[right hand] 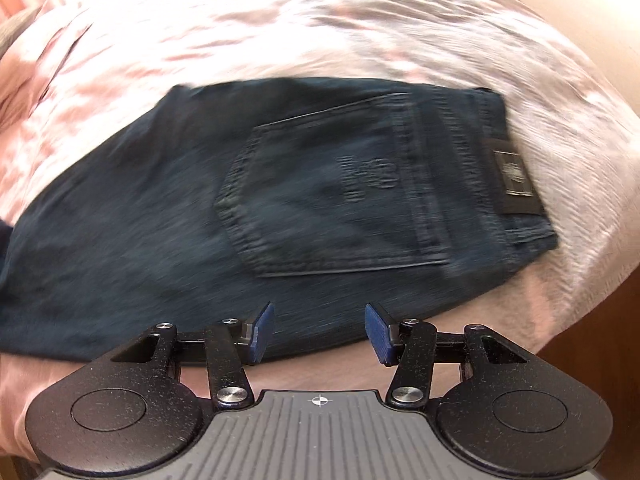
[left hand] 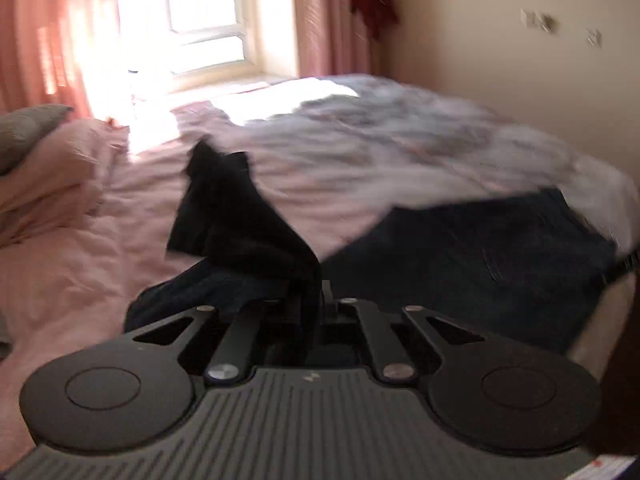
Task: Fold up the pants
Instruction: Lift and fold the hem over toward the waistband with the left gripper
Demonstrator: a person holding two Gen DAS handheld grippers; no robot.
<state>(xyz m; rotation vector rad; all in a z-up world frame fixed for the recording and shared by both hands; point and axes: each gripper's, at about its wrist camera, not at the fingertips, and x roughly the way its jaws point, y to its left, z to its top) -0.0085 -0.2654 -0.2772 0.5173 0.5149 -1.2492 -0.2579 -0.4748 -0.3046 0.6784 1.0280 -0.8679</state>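
Pants (right hand: pixel 280 200) lie partly folded on the bed (right hand: pixel 320 20); a leg end, seemingly pinched by the left gripper (left hand: pixel 316 300), is lifted toward twelve o'clock, while the right gripper (right hand: pixel 319 330) is held spread, empty.

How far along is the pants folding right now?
Partway. Done: the pants lie on the bed, seat end flat with the back pocket facing up. In hand: the left gripper is shut on dark fabric of the pants, lifting it off the bed. The right gripper hangs open over the near edge, holding nothing. Left: laying the lifted part over the flat part and smoothing it.
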